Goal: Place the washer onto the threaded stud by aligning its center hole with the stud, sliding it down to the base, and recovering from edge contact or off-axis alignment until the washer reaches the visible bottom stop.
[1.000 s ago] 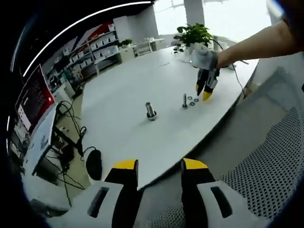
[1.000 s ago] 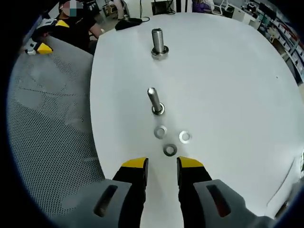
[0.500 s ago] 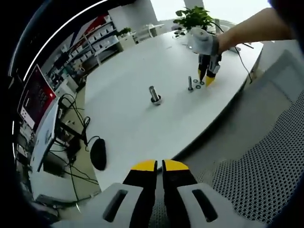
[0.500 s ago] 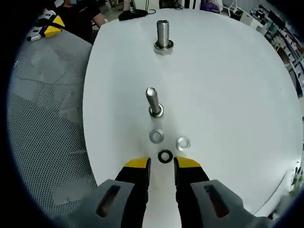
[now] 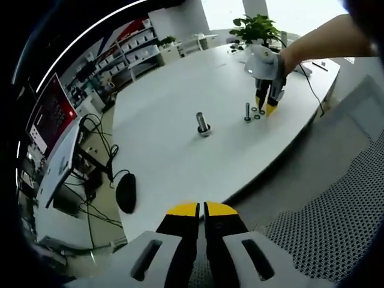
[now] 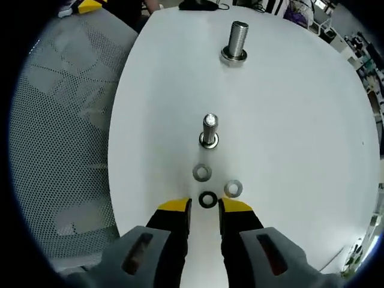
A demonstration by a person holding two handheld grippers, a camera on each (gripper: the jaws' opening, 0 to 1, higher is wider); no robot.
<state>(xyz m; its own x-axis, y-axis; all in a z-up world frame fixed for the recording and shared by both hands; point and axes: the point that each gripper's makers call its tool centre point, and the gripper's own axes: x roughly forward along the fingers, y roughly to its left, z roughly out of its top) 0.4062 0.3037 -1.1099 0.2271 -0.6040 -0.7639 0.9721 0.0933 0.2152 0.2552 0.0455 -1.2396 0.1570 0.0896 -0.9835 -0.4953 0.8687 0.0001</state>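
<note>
On the white table (image 6: 288, 120) a slim threaded stud (image 6: 209, 131) stands upright, with a thicker stud (image 6: 236, 43) farther off. Two silver washers (image 6: 201, 173) (image 6: 233, 188) and one dark washer (image 6: 207, 199) lie flat before the slim stud. My right gripper (image 6: 204, 206) is low over the table, jaws narrowly open, and the dark washer lies just ahead of the gap between its yellow tips. In the left gripper view the right gripper (image 5: 269, 105) points down beside the slim stud (image 5: 247, 112), held by a gloved hand. My left gripper (image 5: 200, 209) is shut on nothing, off the table's near edge.
A grey mesh chair (image 6: 60, 120) borders the table's edge, and its seat (image 5: 324, 228) lies under the left gripper. A black mouse (image 5: 126, 192) and cables lie on a lower desk beside a monitor (image 5: 48, 120). A potted plant (image 5: 258, 27) stands at the table's far end.
The left gripper's jaws have closed from open to shut. The right gripper has come down toward the dark washer, and its jaws have narrowed a little.
</note>
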